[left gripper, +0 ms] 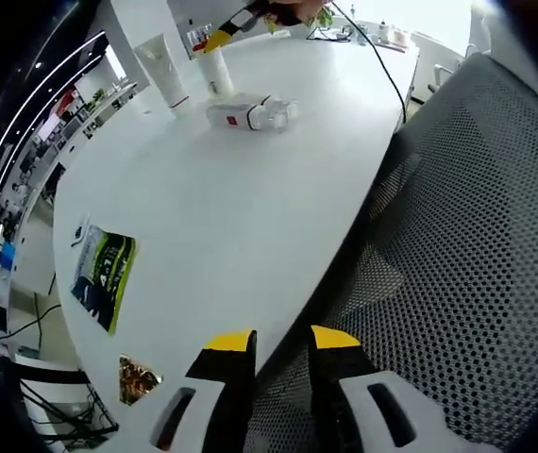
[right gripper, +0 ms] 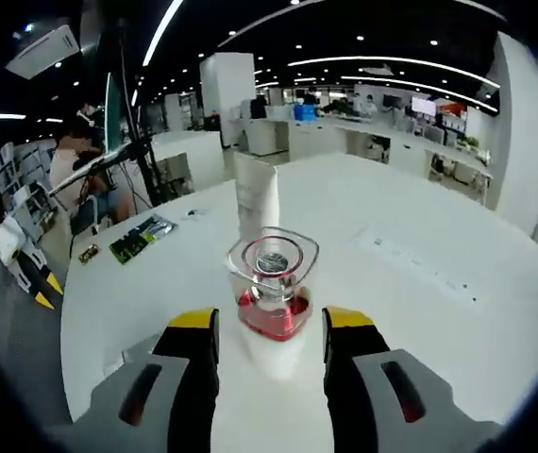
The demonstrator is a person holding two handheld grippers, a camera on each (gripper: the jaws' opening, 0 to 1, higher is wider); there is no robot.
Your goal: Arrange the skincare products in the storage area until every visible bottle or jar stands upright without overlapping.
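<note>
In the right gripper view, the right gripper (right gripper: 271, 335) sits low in the frame, its yellow-tipped jaws spread on either side of a clear bottle (right gripper: 272, 294) lying on the white table (right gripper: 420, 245). The bottle has a red base and a rounded clear cap; I cannot tell whether the jaws touch it. Behind it at centre stands a white tube (right gripper: 255, 196).

In the left gripper view, the left gripper (left gripper: 283, 342) hangs open at the bottom, over the table edge beside a mesh chair (left gripper: 477, 226). The bottle, tube and a white bottle (left gripper: 216, 70) sit upper left.
</note>
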